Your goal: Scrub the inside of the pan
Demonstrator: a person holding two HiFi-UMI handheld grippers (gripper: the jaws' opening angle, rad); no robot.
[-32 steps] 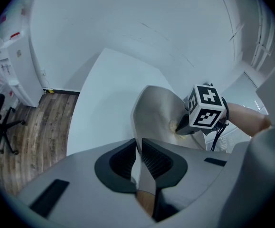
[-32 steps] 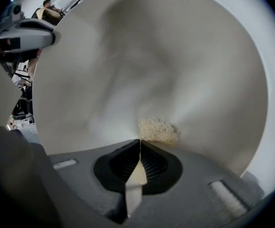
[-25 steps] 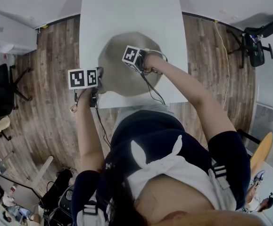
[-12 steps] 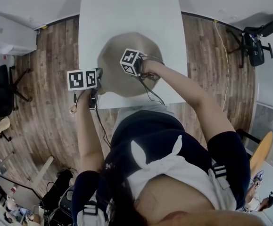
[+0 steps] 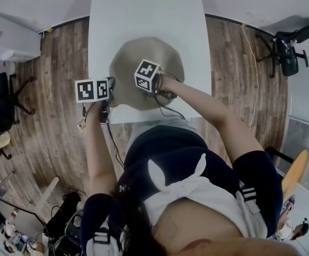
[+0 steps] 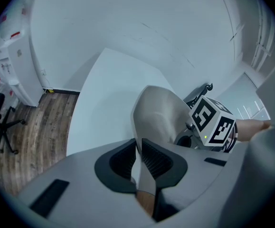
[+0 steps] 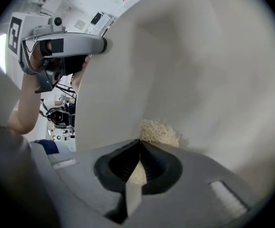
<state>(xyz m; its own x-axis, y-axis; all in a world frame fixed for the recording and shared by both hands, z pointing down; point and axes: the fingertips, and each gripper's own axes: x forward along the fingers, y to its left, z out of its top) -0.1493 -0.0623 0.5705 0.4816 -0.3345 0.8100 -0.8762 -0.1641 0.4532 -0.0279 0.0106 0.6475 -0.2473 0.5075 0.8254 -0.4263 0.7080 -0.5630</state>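
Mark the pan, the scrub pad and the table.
pan [image 5: 143, 55]: head view, bare inner surface.
scrub pad [image 7: 159, 131]: right gripper view, the tuft sticking out past the jaws.
table [image 5: 143, 9]: head view, bare white top.

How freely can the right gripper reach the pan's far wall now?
Probably yes. The right gripper, shut on the scrubber, is inside the pan; nothing else shows in it, and the left gripper clamps its near edge, away from that wall.
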